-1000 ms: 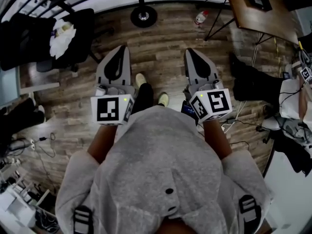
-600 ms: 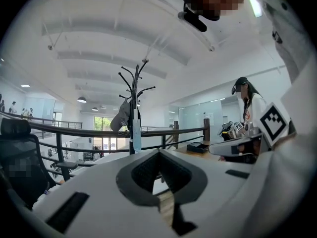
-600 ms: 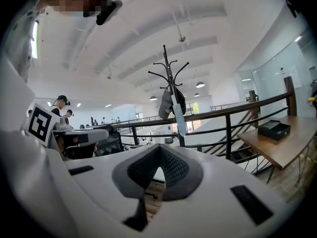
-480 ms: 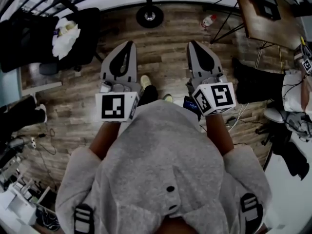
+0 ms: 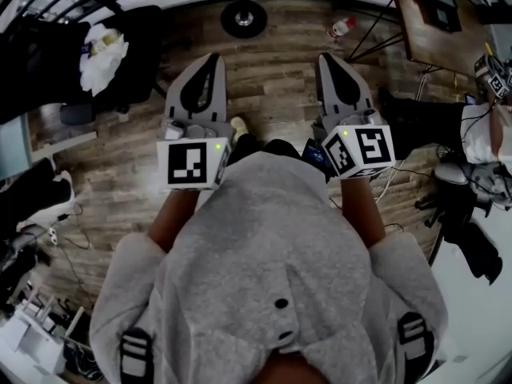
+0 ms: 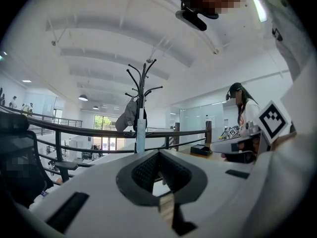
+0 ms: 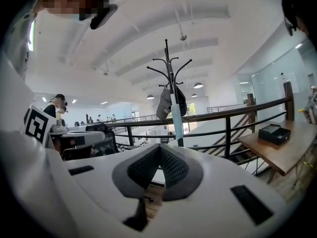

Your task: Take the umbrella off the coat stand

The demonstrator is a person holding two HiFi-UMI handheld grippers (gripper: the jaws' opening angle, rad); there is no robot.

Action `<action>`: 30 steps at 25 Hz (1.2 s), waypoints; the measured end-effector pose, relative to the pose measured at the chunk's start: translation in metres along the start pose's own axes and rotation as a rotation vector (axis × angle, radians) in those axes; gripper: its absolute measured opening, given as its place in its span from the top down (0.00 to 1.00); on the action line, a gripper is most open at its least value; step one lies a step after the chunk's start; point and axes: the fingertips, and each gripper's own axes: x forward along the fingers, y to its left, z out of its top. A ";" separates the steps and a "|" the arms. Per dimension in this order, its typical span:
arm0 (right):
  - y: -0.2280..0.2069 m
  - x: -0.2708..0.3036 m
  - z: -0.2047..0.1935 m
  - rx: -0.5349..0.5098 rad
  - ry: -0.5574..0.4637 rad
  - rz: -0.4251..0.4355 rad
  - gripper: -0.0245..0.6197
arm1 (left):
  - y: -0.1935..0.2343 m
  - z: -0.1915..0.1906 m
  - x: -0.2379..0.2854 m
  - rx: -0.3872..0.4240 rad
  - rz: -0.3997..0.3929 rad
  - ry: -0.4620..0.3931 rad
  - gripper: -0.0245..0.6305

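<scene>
1. Operator: a person in a grey hooded top (image 5: 264, 254) holds one gripper in each hand, side by side and well apart, both pointing forward over the wooden floor (image 5: 272, 78).

2. Left gripper (image 5: 213, 57): the jaws are together, tips meeting. The left gripper view shows only an open gap behind the tips, with nothing between them.

3. Right gripper (image 5: 326, 57): the jaws are together and tips meet. The right gripper view confirms that nothing is clamped. Its marker cube (image 5: 359, 151) sits just ahead of the hand.

4. Floor items: a black office chair (image 5: 128, 54) with a white cloth (image 5: 102, 46) on it stands to the left. A bottle (image 5: 342, 29) lies on the floor ahead and to the right, near the legs of a wooden table (image 5: 436, 22).

5. Coat stand (image 7: 170, 68): it stands ahead of both grippers, its round base (image 5: 244, 18) on the floor close to a dark railing (image 7: 223, 115). Neither gripper touches it.

6. Umbrella (image 7: 176, 118): folded and light blue, it hangs upright along the pole of the coat stand, well apart from both grippers. In the left gripper view the umbrella (image 6: 140, 135) appears just above the closed jaw tips.

7. A grey item (image 7: 166, 103) hangs on the stand beside the top of the umbrella; what it is cannot be told.

8. Another person (image 6: 242, 108) stands in the background on the right of the left gripper view.
</scene>
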 end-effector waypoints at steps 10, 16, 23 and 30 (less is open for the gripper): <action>0.010 0.015 0.007 0.001 0.002 0.006 0.95 | 0.009 0.000 0.004 0.015 -0.012 0.021 0.94; 0.000 0.020 0.014 -0.003 -0.008 0.003 0.95 | 0.008 0.002 0.011 0.017 -0.018 0.021 0.94; -0.027 0.045 0.014 0.019 -0.011 0.018 0.95 | 0.009 0.002 0.046 0.027 -0.005 0.028 0.94; -0.064 0.085 0.035 0.022 -0.035 0.033 0.95 | 0.015 0.012 0.098 0.054 0.010 0.038 0.94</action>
